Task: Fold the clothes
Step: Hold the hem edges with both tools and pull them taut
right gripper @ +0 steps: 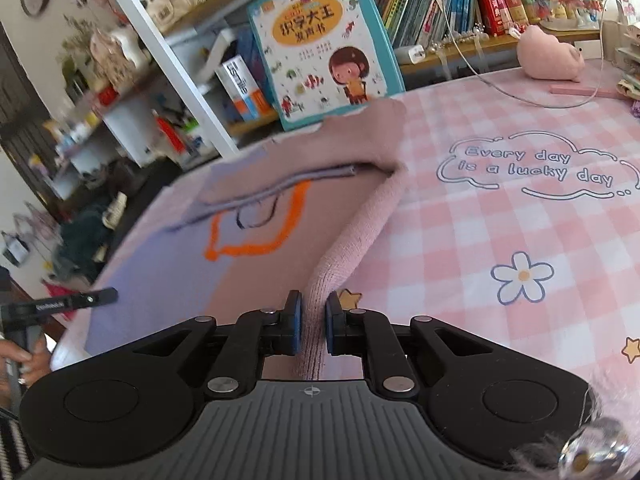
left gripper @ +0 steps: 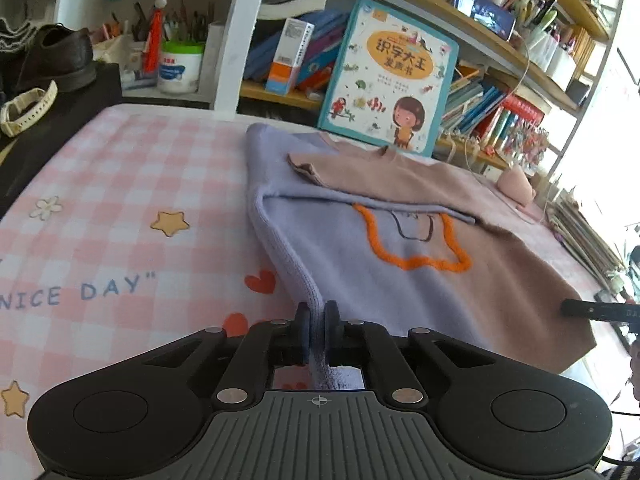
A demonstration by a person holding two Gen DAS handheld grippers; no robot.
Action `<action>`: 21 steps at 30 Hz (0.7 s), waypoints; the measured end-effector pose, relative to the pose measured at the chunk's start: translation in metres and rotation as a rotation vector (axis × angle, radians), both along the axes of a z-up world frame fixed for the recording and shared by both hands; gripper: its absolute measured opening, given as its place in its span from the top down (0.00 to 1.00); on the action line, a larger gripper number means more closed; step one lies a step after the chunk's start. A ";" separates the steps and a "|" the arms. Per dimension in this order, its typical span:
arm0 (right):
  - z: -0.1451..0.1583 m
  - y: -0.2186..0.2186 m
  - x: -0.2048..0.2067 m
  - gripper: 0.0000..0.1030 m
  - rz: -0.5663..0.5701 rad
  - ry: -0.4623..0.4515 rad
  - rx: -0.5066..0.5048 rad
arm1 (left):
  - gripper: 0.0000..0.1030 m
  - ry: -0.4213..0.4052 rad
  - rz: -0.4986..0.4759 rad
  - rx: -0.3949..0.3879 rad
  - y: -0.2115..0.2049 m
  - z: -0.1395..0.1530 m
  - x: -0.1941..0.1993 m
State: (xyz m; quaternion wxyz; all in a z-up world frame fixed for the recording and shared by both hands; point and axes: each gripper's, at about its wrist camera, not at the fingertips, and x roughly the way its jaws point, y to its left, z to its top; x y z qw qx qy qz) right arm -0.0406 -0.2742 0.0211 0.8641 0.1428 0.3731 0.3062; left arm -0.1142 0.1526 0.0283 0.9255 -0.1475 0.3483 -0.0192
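Lilac and dusty-pink knitted sweater (left gripper: 400, 280) with an orange wool outline on its front lies flat on the pink checked cloth of the table (left gripper: 120, 184), with its sleeves already folded across the chest. The left gripper (left gripper: 316, 334) is closed tight on the lilac bottom corner, and the right gripper (right gripper: 314, 328) is closed tight on the pink bottom corner. Each corner rises as a narrow ridge of fabric between the blue pads.

The body of the sweater stretches forward, away from both grippers, and its long axis runs toward the collar, near the standing children's picture book (left gripper: 384, 76). So I judge the coming fold must carry the hem straight forward, over the folded sleeves, with both hands level.

The left view shows the collar and the folded sleeve cuff. The right view is blurred there, but it shows the free cloth on the right side.
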 end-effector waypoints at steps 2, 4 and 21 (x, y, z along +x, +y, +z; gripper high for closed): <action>-0.006 0.000 0.000 0.90 0.000 0.026 -0.007 | 0.95 0.036 0.017 -0.015 0.006 -0.007 0.000; -0.013 0.001 0.000 0.90 0.000 0.052 -0.015 | 0.95 0.072 0.030 -0.032 0.010 -0.014 0.000; -0.028 -0.002 0.004 0.86 -0.001 0.140 0.032 | 0.83 0.100 0.026 -0.200 0.027 -0.032 -0.004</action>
